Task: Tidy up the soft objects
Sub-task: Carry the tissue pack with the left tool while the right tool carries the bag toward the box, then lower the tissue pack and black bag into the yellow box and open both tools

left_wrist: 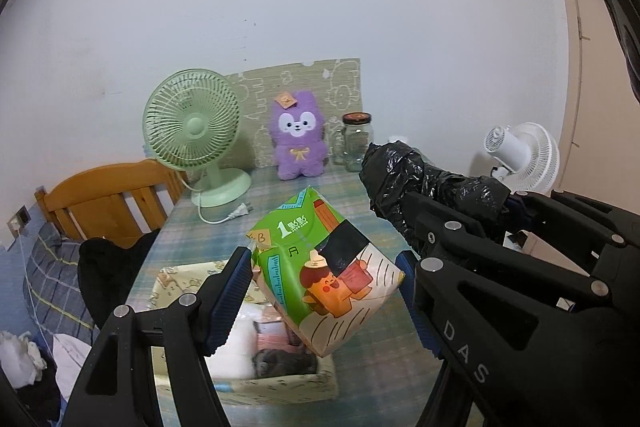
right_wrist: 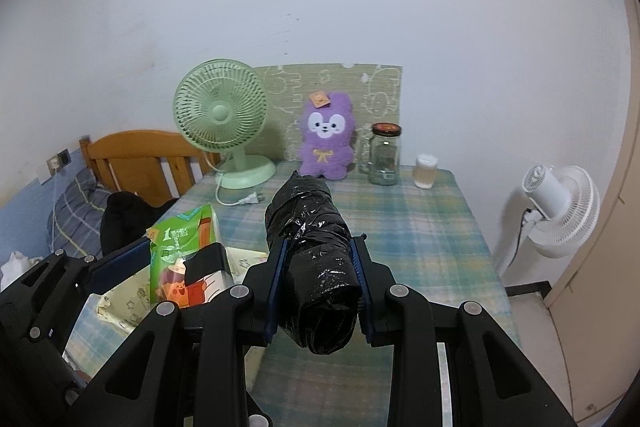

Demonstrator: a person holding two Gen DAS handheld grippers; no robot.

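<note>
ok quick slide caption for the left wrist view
Left gripper holds a green tissue pack above the fabric storage box on the plaid table.

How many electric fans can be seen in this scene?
2. A green desk fan stands at the table's back left, unplugged, beside the purple plush. A white fan stands on the floor right of the table. None seems hidden.

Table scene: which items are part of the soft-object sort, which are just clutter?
In play:
tissue pack, held in left tool
black plastic-wrapped roll, held in right tool
fabric bin
purple plush

Bystanders:
green fan
glass jar
white fan
</note>
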